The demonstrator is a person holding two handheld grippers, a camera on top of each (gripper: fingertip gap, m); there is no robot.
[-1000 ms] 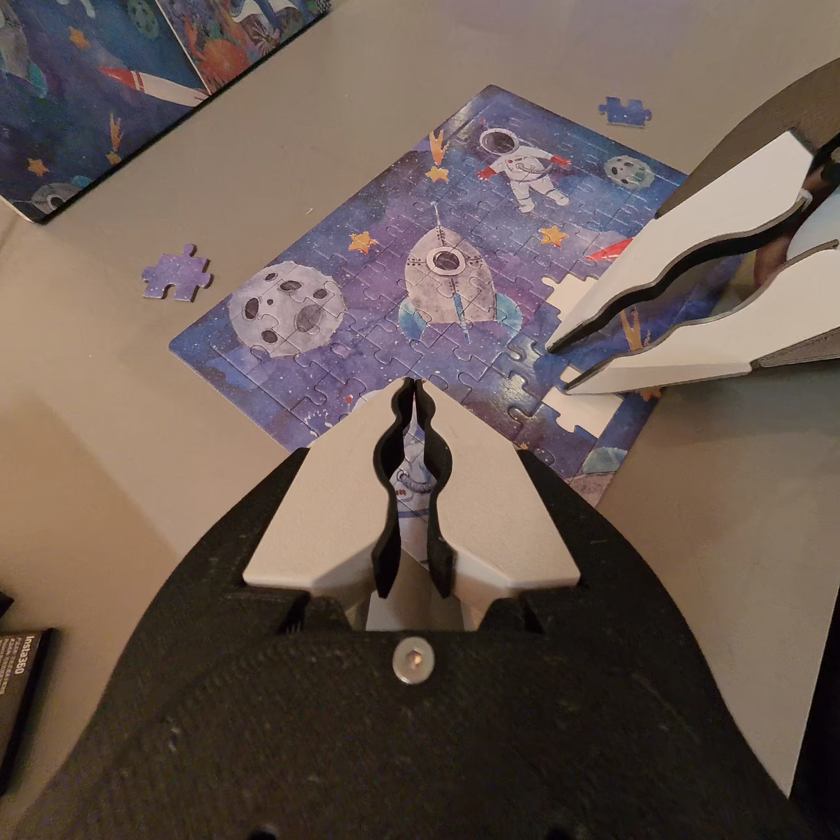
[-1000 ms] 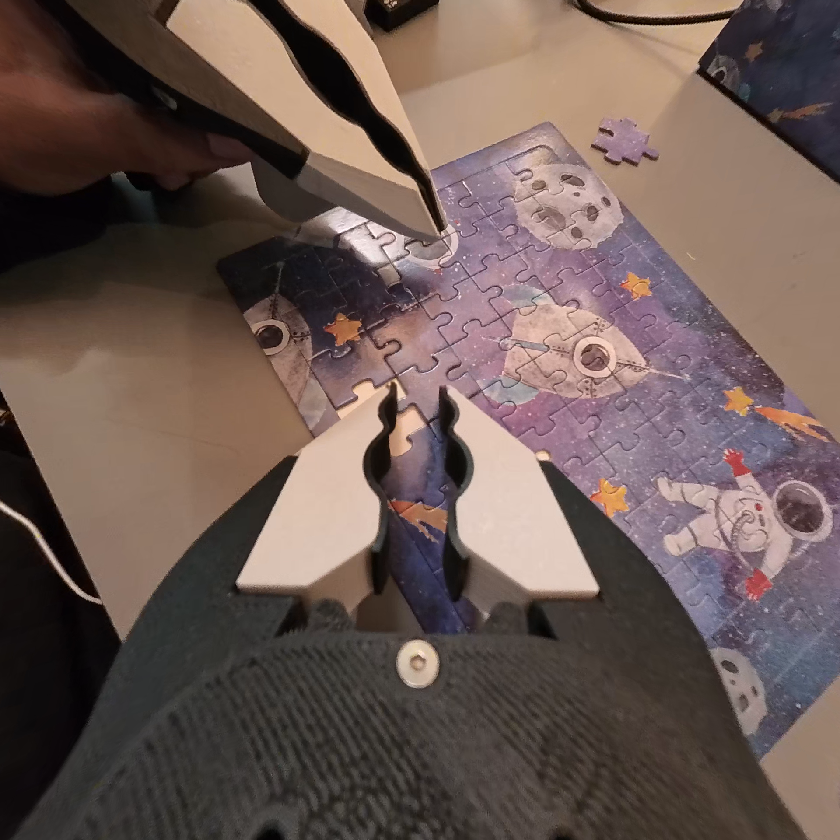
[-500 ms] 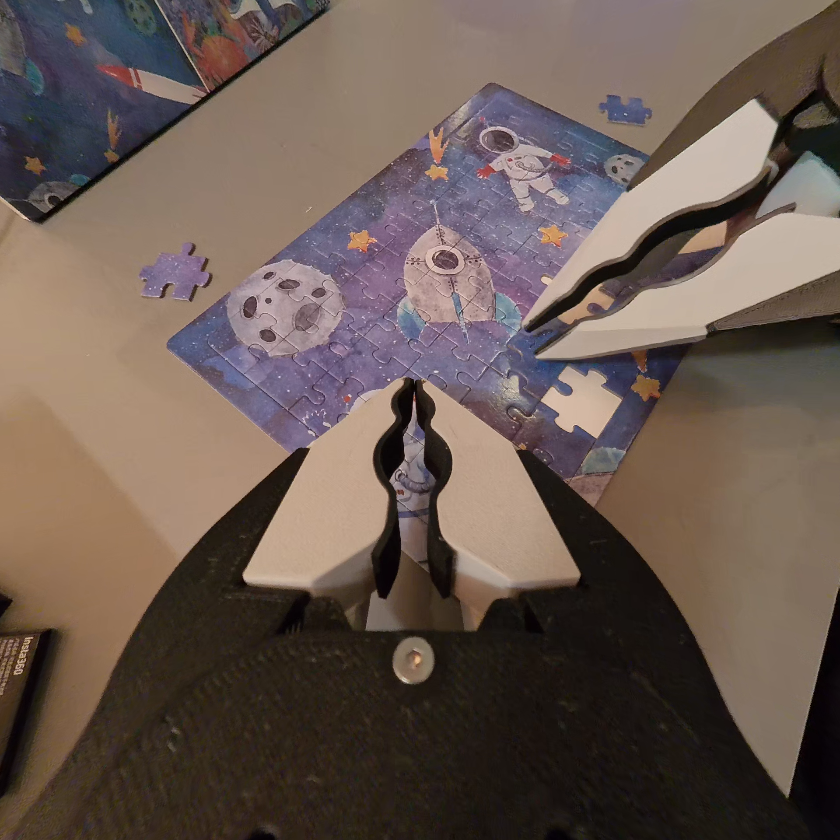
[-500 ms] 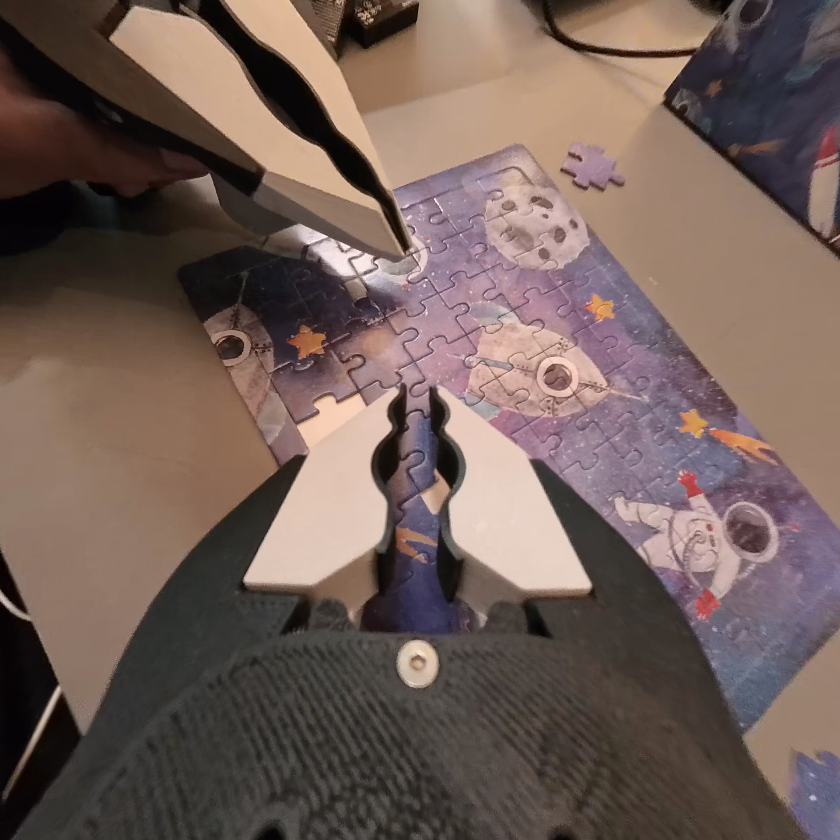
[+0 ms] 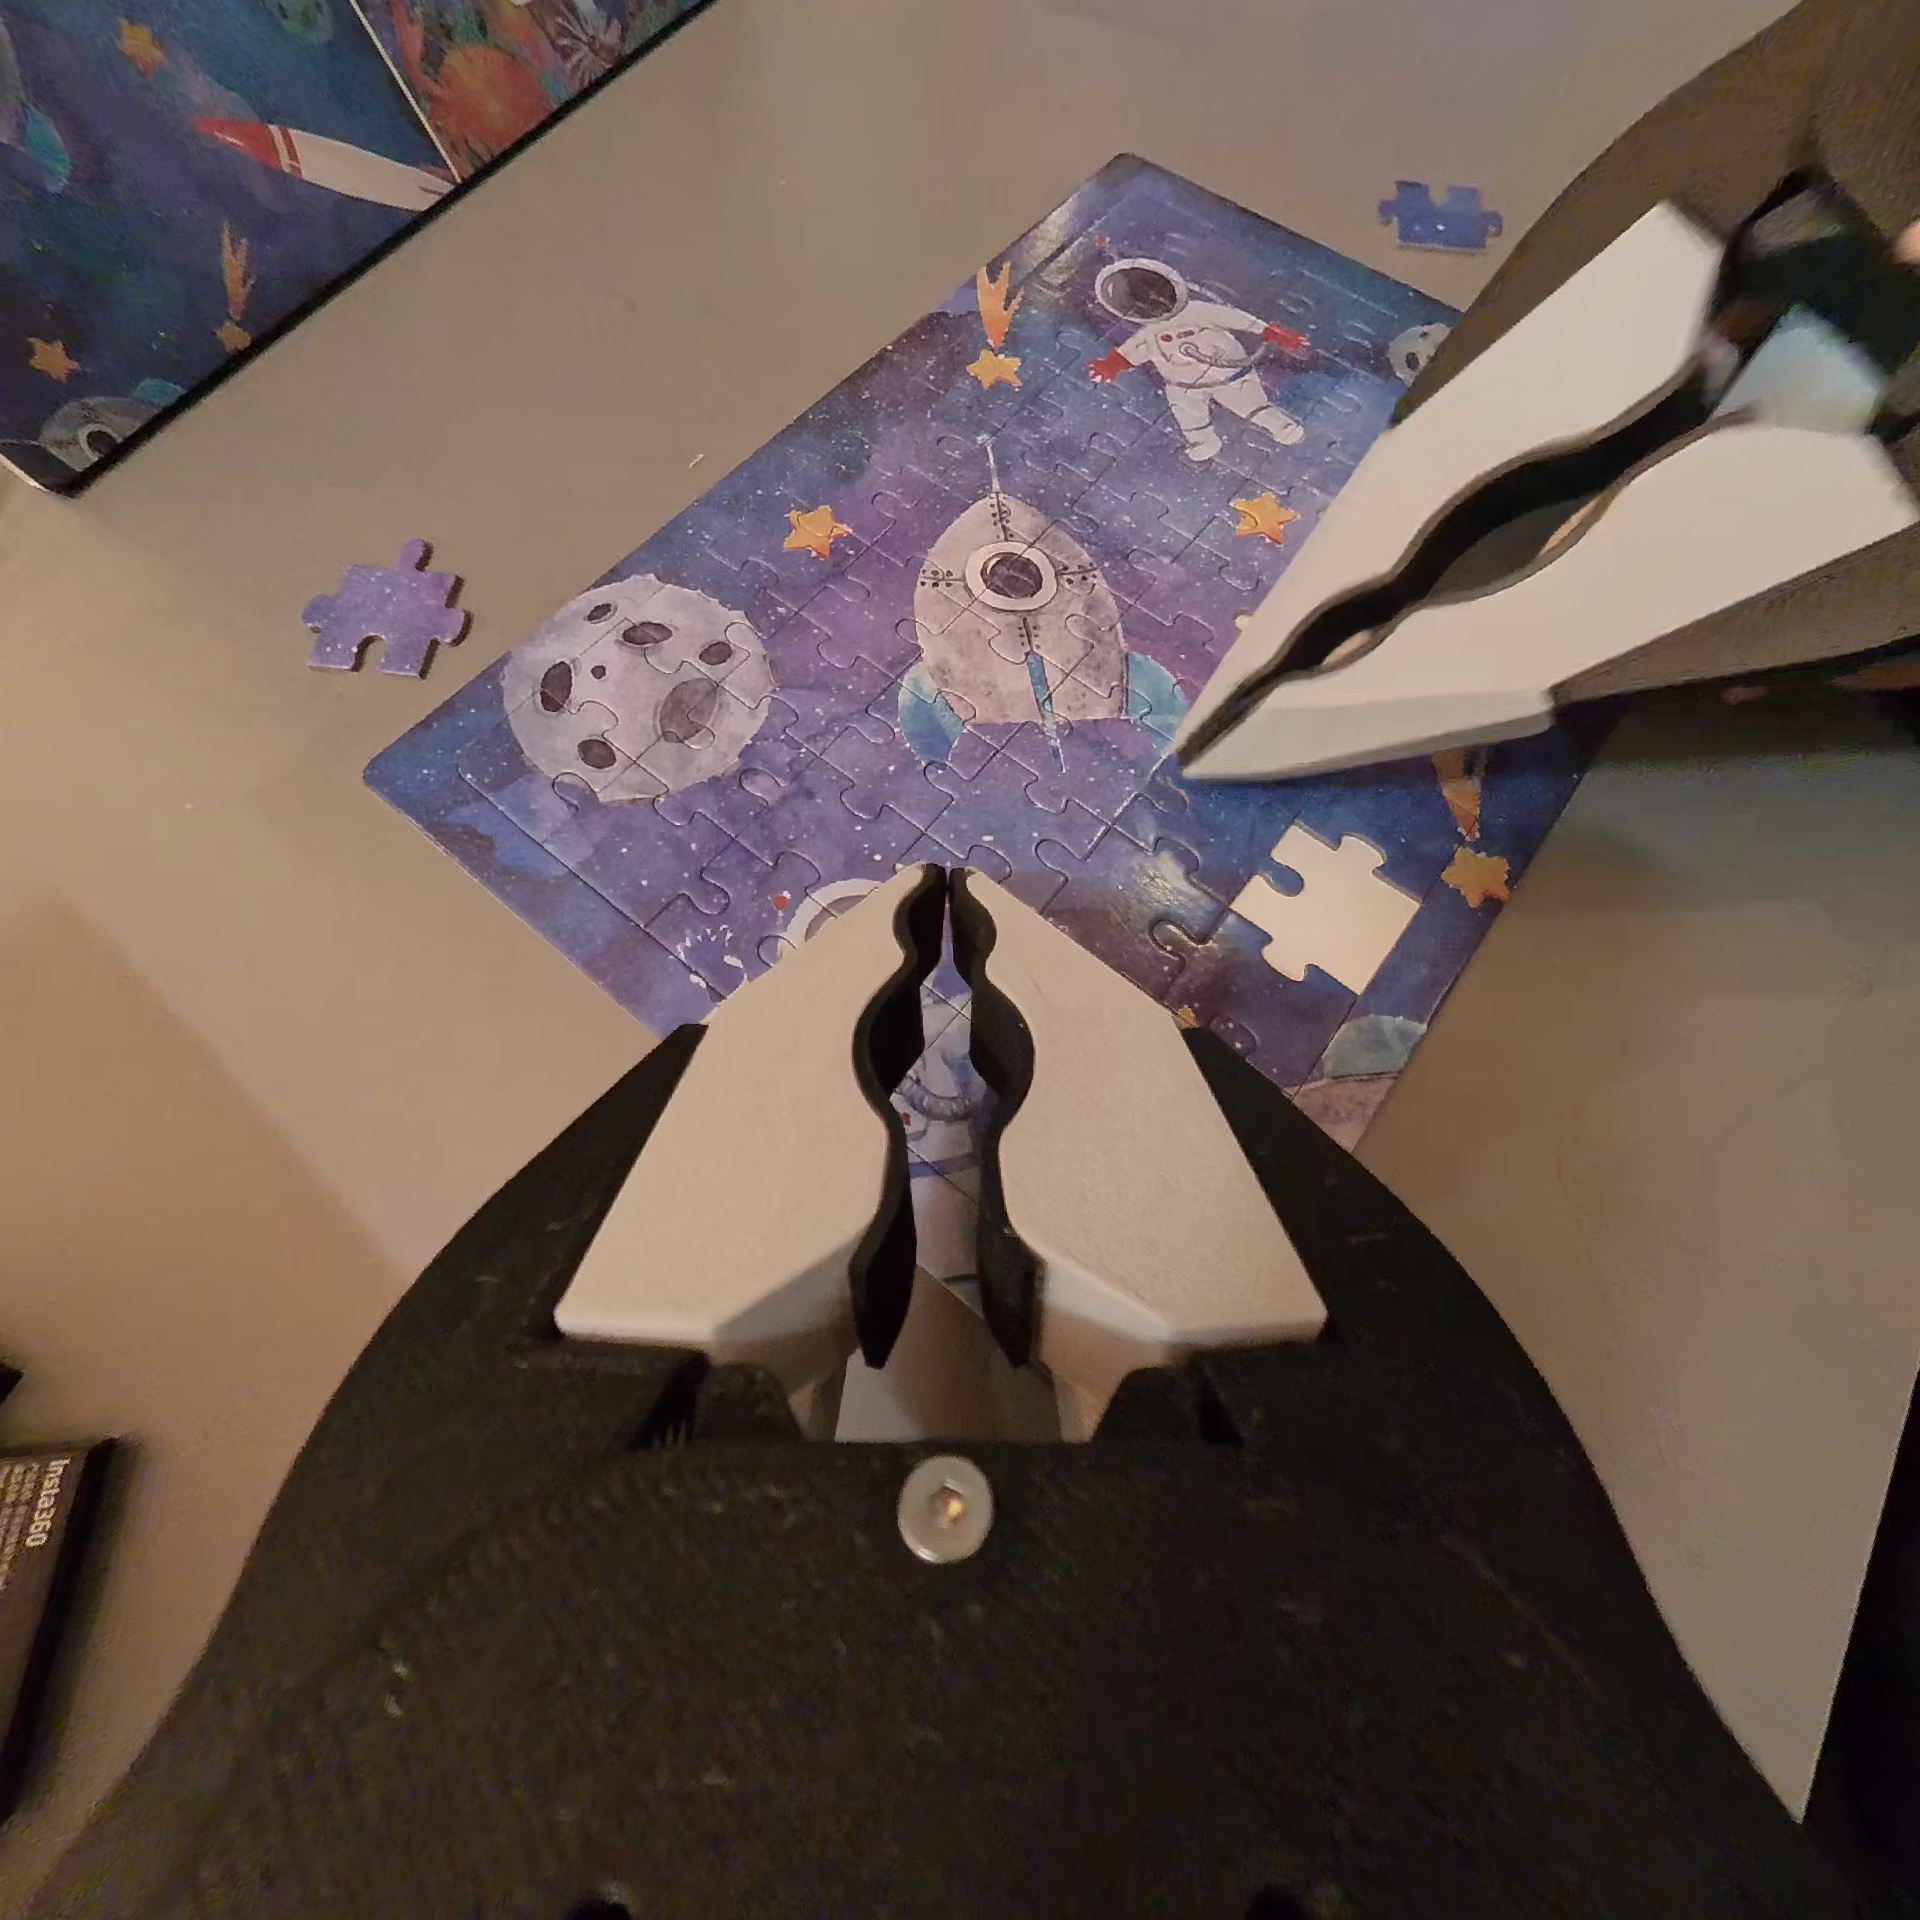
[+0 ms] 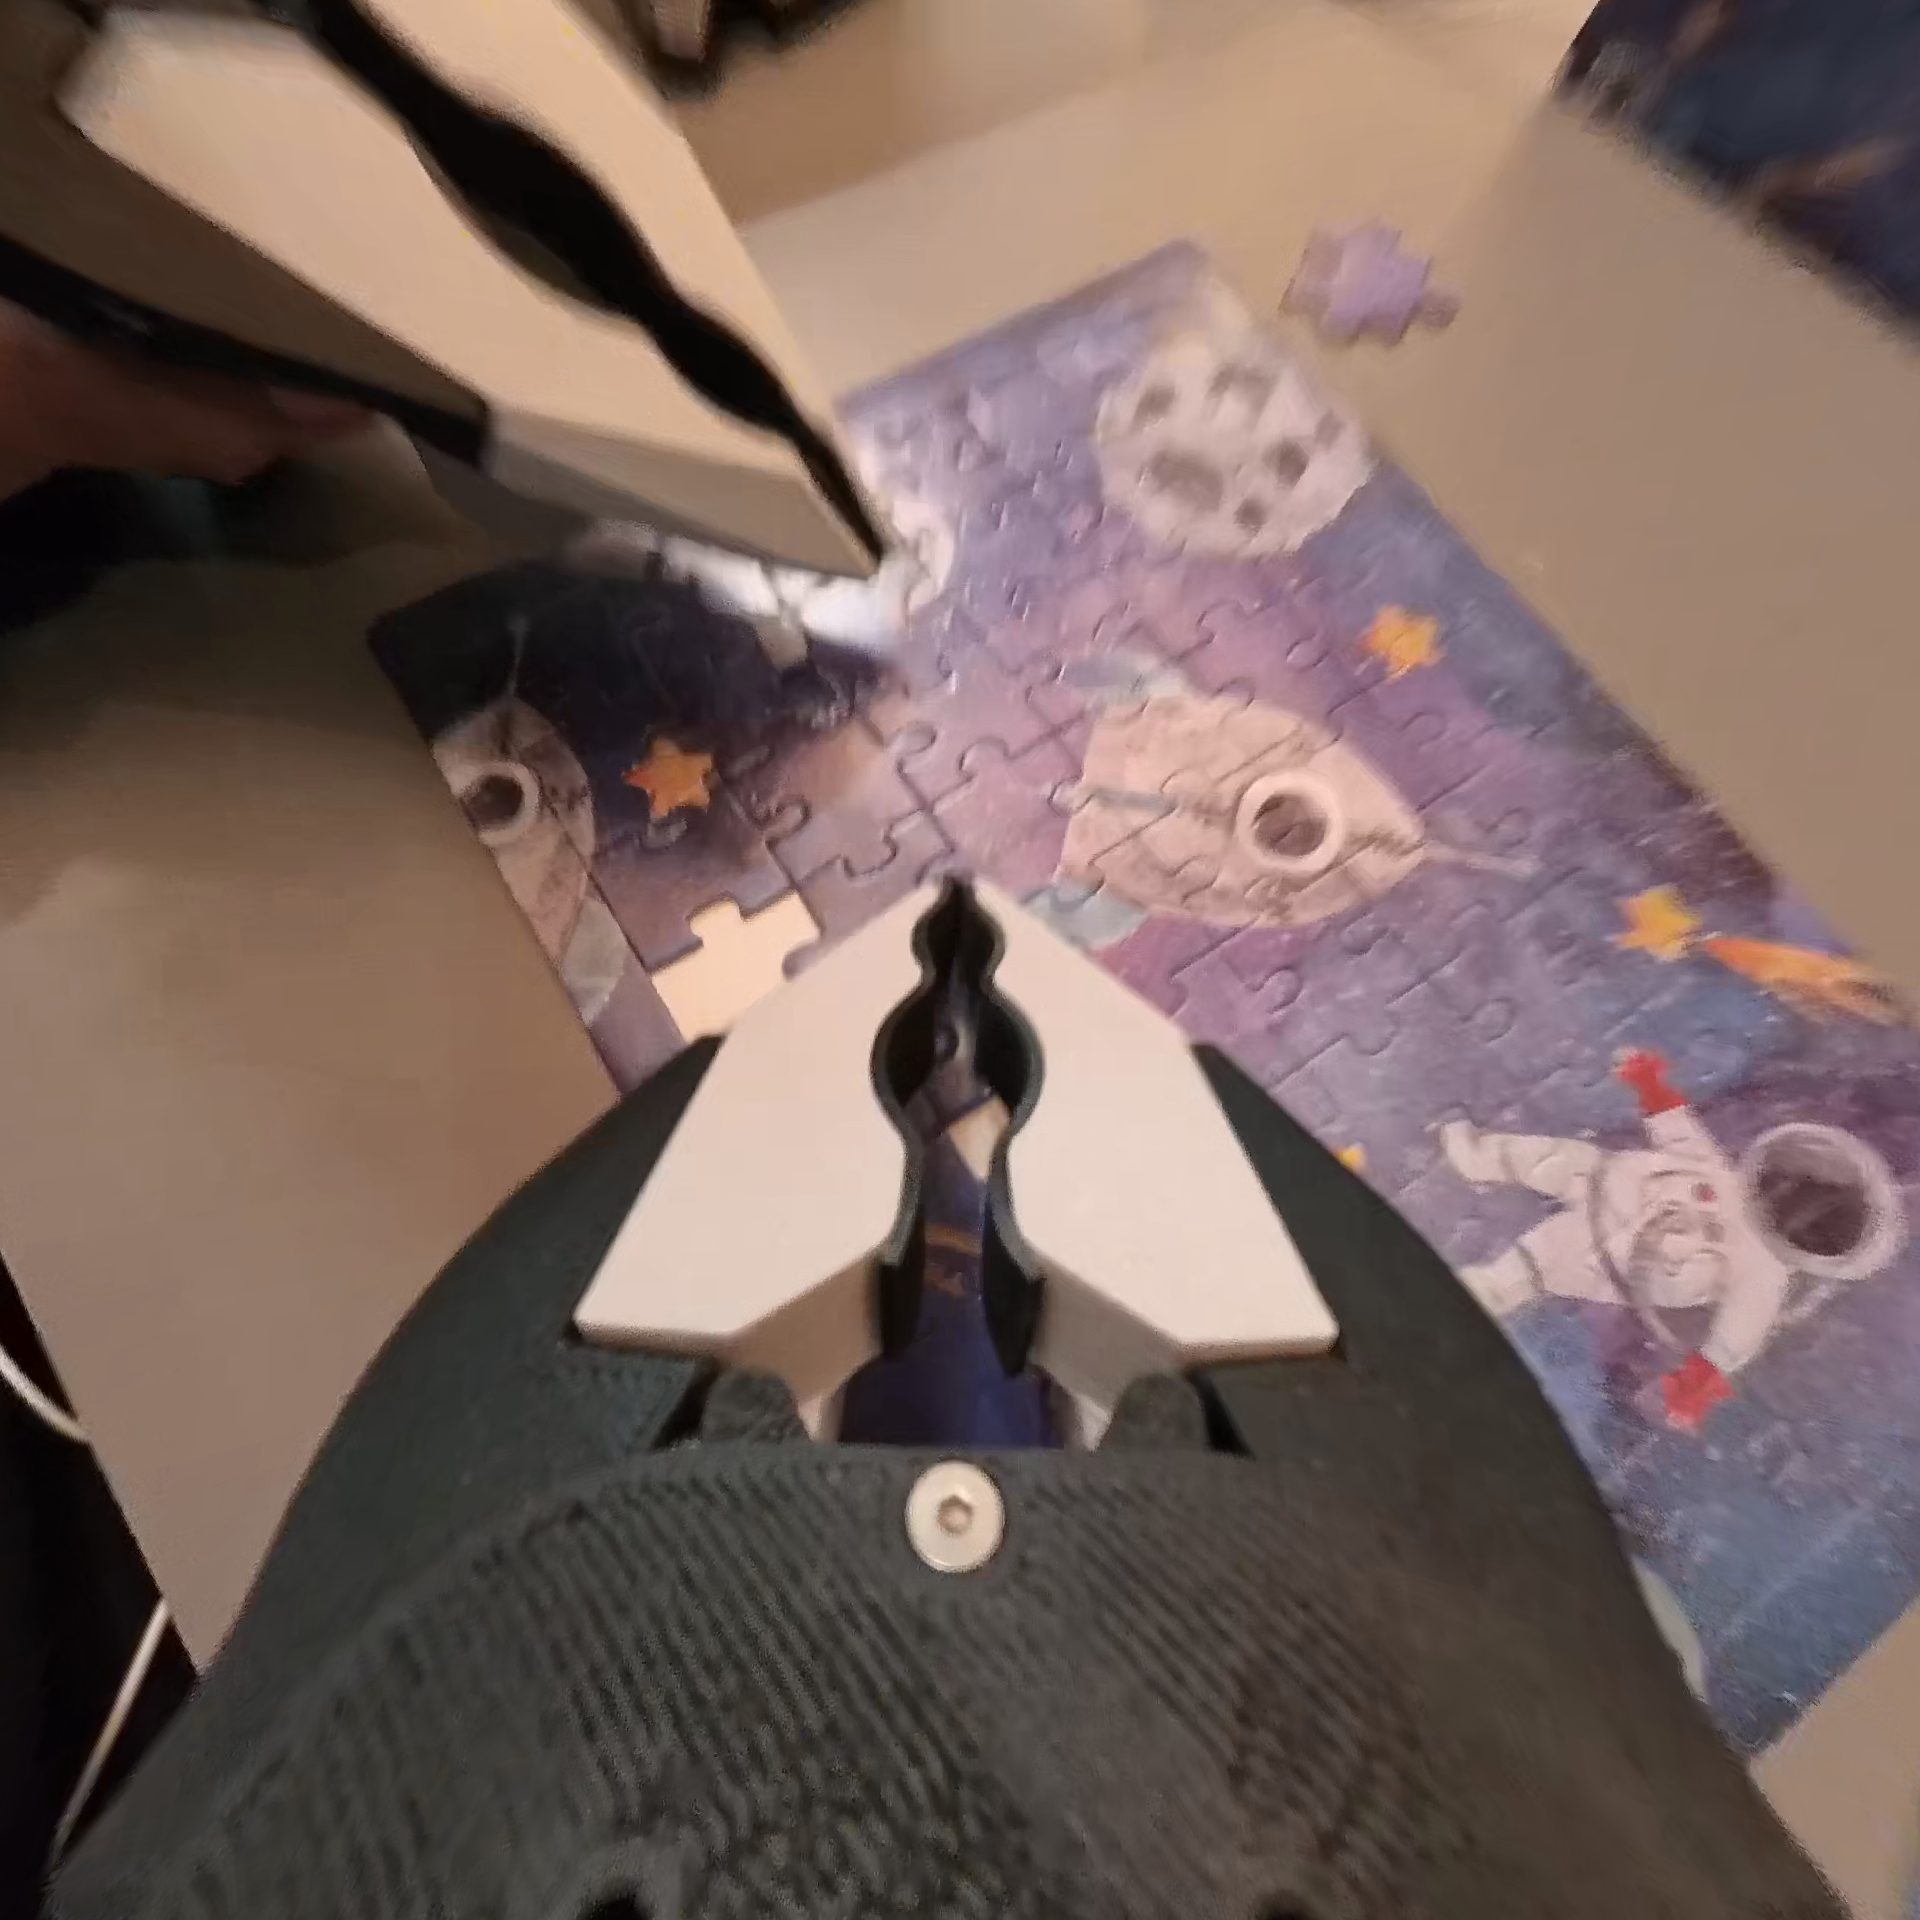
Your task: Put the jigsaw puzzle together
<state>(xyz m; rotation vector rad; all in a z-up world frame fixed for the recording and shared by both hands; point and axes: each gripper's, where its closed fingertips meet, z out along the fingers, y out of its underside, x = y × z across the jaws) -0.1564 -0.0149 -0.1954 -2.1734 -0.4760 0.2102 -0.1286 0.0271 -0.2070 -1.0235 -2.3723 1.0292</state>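
The space jigsaw puzzle (image 5: 852, 727) lies flat on the beige table, nearly whole, with a piece-shaped hole (image 5: 1330, 914) near one short end. My left gripper (image 5: 945, 883) is shut and empty over the puzzle's near edge. My right gripper (image 5: 1195, 753) comes in from the right, shut, its tips just above the puzzle beside the rocket picture. In the blurred right wrist view, the right gripper (image 6: 956, 894) is shut above the puzzle (image 6: 1455, 831) next to the hole (image 6: 738, 935). No piece shows at its tips. The left gripper (image 6: 862, 551) hangs at upper left.
A loose purple piece (image 5: 384, 613) lies left of the puzzle, also seen in the right wrist view (image 6: 1361, 281). A loose blue piece (image 5: 1439, 213) lies past the far corner. Printed puzzle boxes (image 5: 156, 208) sit at the far left. A black box (image 5: 42, 1558) is at the near left. The tips of one gripper are about 6 cm away from the tips of the other. About 6 cm separates my left fingertips from the space jigsaw puzzle (image 5: 852, 727).
My right gripper has closed its jaws and risen, sliding toward the rocket picture. The right wrist view has become blurred. My left gripper has stayed shut and in place.
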